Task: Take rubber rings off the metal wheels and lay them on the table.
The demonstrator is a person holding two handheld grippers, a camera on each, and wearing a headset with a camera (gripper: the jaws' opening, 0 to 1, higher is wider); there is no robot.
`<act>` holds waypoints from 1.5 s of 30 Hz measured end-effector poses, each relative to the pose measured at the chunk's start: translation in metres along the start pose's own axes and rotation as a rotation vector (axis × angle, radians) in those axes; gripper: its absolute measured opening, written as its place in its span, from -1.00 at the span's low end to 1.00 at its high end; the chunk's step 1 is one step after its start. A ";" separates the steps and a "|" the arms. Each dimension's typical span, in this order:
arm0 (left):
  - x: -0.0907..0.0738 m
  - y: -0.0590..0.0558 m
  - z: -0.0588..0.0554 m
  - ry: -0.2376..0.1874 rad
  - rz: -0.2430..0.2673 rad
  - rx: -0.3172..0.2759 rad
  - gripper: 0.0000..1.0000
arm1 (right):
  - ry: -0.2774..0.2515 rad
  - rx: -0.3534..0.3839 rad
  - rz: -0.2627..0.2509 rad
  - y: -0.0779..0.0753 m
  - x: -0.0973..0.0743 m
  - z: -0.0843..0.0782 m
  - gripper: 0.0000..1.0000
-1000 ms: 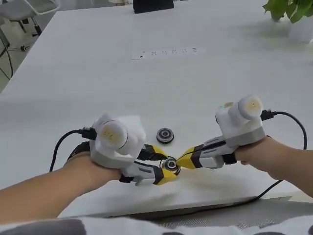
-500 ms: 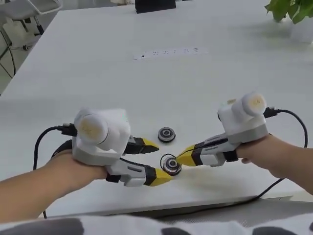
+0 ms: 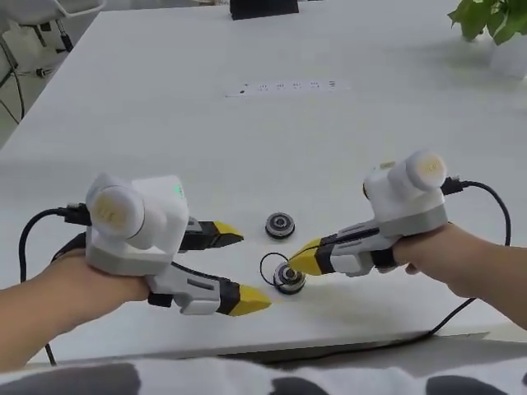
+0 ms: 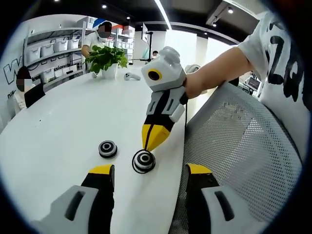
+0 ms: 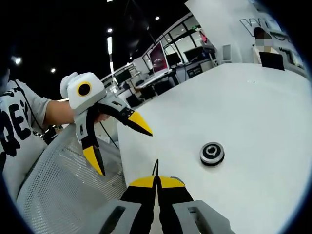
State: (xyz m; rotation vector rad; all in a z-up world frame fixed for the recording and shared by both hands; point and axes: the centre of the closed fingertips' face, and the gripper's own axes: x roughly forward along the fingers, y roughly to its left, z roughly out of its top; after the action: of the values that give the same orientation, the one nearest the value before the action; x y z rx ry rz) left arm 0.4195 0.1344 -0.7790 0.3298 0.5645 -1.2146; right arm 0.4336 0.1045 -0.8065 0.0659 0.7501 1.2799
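Two wheels lie on the table [image 3: 346, 123] in front of your grippers. Your right gripper [image 3: 296, 262] has its jaws pressed fully together, and a thin black ring [image 3: 263, 265] is pinched between the tips. The ring loops out just past those tips, on the side toward your left gripper [image 3: 243, 270], and hangs over the near wheel [image 3: 288, 279], which lies right under the right tips. From the head view you cannot tell whether the ring touches that wheel. In the right gripper view the two yellow tips meet with no gap, and a fine strand of the ring [image 5: 156, 168] rises from between them. Your left gripper is spread wide and has hold of nothing; it hovers with its mouth turned toward the near wheel, a little short of it and apart from it. In the left gripper view the near wheel [image 4: 145, 161] sits just ahead, between the lines of the two jaws, with the right gripper's yellow tip [image 4: 155, 139] coming down onto its far edge. The far wheel [image 3: 280, 225] lies flat just beyond both grippers, ahead of the left gripper's upper jaw and clear of everything, a dark band around its rim. Farther ahead of the left gripper stands a plant [image 4: 107, 56], and a mesh chair [image 4: 243, 146] is beside its right jaw
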 end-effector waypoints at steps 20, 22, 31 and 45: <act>-0.029 0.016 -0.011 -0.029 0.077 -0.058 0.28 | 0.029 -0.024 0.002 0.003 0.028 0.007 -1.00; -0.030 0.017 -0.012 -0.026 0.083 -0.062 0.28 | 0.031 -0.023 0.000 0.003 0.031 0.008 -1.00; -0.034 0.021 -0.015 -0.024 0.103 -0.075 0.30 | 0.051 -0.033 -0.009 -0.001 0.045 0.007 -1.00; -0.035 0.020 -0.020 -0.016 0.107 -0.088 0.31 | 0.071 -0.091 -0.087 -0.014 0.048 0.003 -1.00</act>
State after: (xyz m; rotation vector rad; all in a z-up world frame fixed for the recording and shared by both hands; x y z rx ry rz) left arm 0.4260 0.1790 -0.7769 0.2719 0.5773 -1.0857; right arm 0.4517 0.1436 -0.8331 -0.0851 0.7462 1.2365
